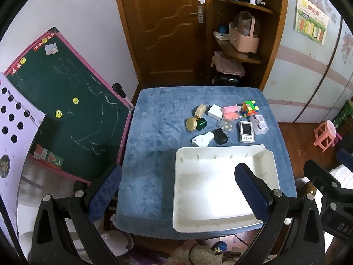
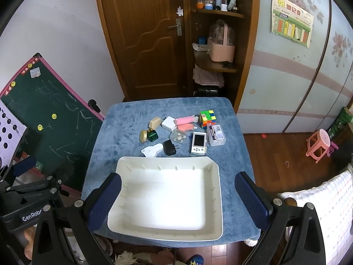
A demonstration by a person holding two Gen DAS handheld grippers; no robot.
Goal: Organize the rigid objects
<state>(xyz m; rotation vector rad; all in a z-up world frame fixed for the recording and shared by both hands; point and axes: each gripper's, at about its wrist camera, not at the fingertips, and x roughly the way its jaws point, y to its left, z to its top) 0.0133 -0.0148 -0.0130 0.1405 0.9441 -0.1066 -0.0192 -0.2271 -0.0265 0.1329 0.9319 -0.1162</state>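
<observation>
A white tray (image 1: 222, 224) (image 2: 167, 236) lies empty on the near part of a blue-covered table (image 1: 154, 154) (image 2: 114, 137). Behind it sit several small objects: a colour cube (image 1: 250, 108) (image 2: 207, 116), a white handheld game device (image 1: 246, 131) (image 2: 199, 143), a clear box (image 1: 260, 123) (image 2: 216, 135), a black charger (image 1: 220, 136) (image 2: 169, 147), a white charger (image 1: 215, 112) (image 2: 168, 123), a gold compact (image 1: 191, 124) (image 2: 143, 136). My left gripper (image 1: 176, 195) is open and empty above the tray's left edge. My right gripper (image 2: 177, 198) is open and empty above the tray.
A green chalkboard (image 1: 66, 101) (image 2: 50, 119) leans left of the table. A wooden door (image 1: 167, 28) and shelf stand behind. A pink stool (image 2: 318, 144) stands on the floor at right. The other gripper shows at the right edge of the left wrist view (image 1: 326, 190).
</observation>
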